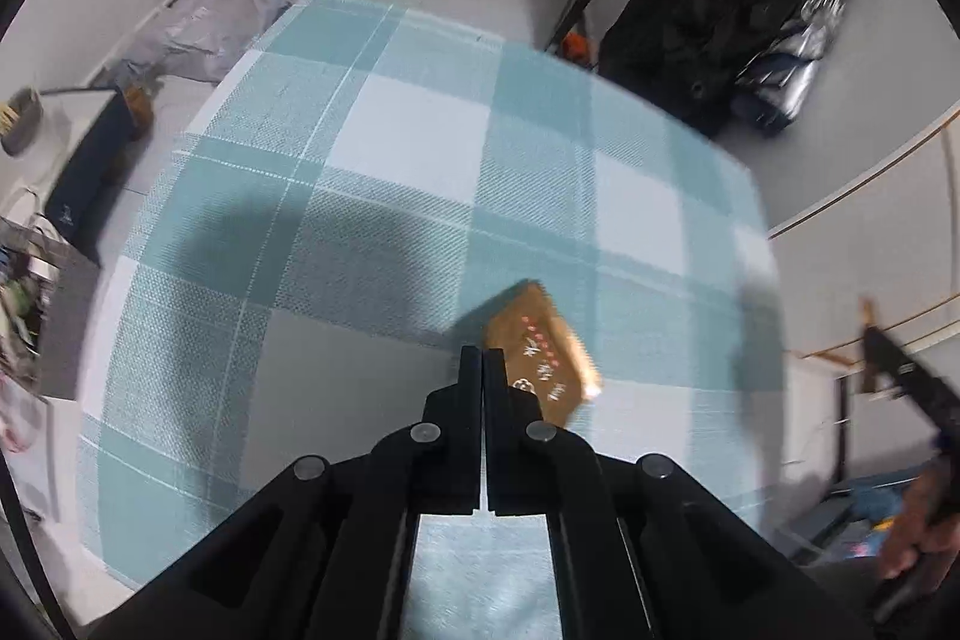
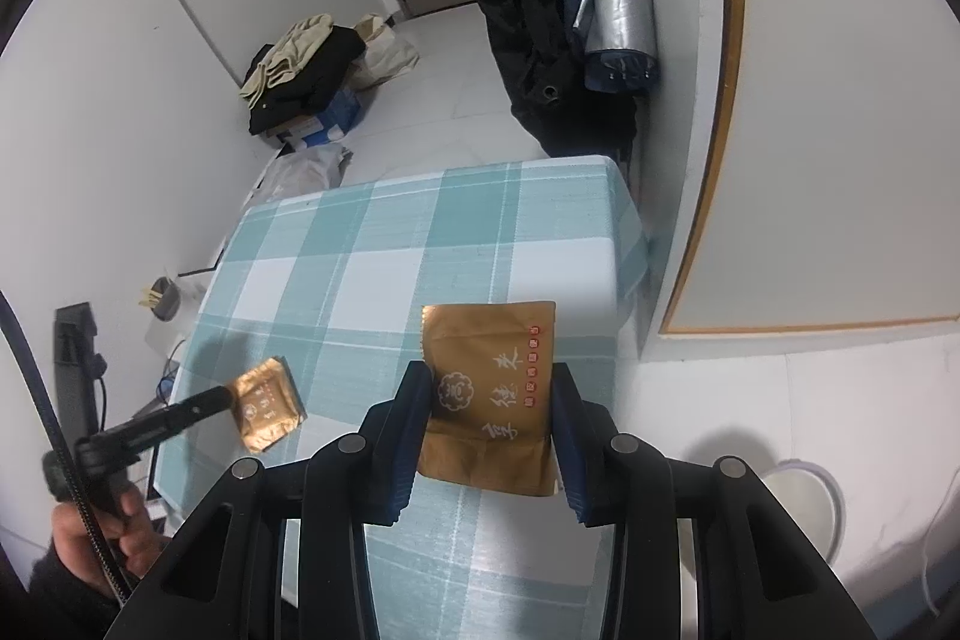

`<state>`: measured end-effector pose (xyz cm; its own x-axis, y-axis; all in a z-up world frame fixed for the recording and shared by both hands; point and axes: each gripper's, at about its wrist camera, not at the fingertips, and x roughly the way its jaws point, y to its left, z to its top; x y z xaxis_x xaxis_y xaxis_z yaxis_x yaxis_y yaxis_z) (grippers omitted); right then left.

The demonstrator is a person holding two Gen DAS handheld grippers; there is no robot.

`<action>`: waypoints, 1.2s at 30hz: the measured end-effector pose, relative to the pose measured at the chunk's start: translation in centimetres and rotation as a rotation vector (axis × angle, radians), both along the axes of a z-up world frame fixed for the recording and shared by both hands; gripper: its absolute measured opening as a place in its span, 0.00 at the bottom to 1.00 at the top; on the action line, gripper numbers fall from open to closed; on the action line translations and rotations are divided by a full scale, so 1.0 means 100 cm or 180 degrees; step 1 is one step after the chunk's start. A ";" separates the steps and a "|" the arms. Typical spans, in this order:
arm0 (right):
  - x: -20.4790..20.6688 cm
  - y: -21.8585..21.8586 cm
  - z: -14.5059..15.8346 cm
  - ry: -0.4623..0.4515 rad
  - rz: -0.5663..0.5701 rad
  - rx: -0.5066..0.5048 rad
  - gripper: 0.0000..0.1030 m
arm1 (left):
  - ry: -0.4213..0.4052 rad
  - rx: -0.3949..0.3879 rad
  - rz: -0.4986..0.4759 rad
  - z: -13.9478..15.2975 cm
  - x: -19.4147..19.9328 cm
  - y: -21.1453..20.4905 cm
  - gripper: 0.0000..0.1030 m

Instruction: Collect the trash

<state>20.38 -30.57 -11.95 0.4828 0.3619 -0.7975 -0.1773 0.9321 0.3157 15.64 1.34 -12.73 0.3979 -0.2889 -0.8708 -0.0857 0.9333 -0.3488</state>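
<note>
Left gripper [image 1: 483, 353] has its jaws fully closed, pinching the edge of a small gold wrapper [image 1: 543, 361] over the checked surface [image 1: 390, 148]. Right gripper [image 2: 492, 400] is about a third open, jaws clamped on a bigger gold packet [image 2: 489, 394], held up above the surface's near edge.

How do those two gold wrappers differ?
The right wrapper is clamped between the parted fingers of the right gripper. The left wrapper sits at the shut fingers of the left gripper; whether it is pinched is unclear. The right wrapper looks flat, the left wrapper crinkled. Both are gold with matching print.
</note>
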 end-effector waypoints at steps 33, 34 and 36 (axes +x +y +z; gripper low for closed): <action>-0.101 -0.108 0.060 -0.0448 -0.0461 0.0422 0.27 | -0.0971 -0.0277 -0.1229 0.144 -0.043 -0.131 0.00; -0.105 -0.115 0.057 -0.0411 -0.0507 0.0452 0.27 | -0.0951 -0.0244 -0.1289 0.145 -0.044 -0.143 0.00; -0.112 -0.125 0.049 -0.0364 -0.0576 0.0411 0.27 | -0.0912 -0.0316 -0.1377 0.143 -0.045 -0.155 0.00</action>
<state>9.13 -43.12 -7.05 0.6335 0.3567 -0.6866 -0.0525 0.9052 0.4217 11.16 -14.18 1.54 0.4422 -0.5550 -0.7046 0.4117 0.8235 -0.3903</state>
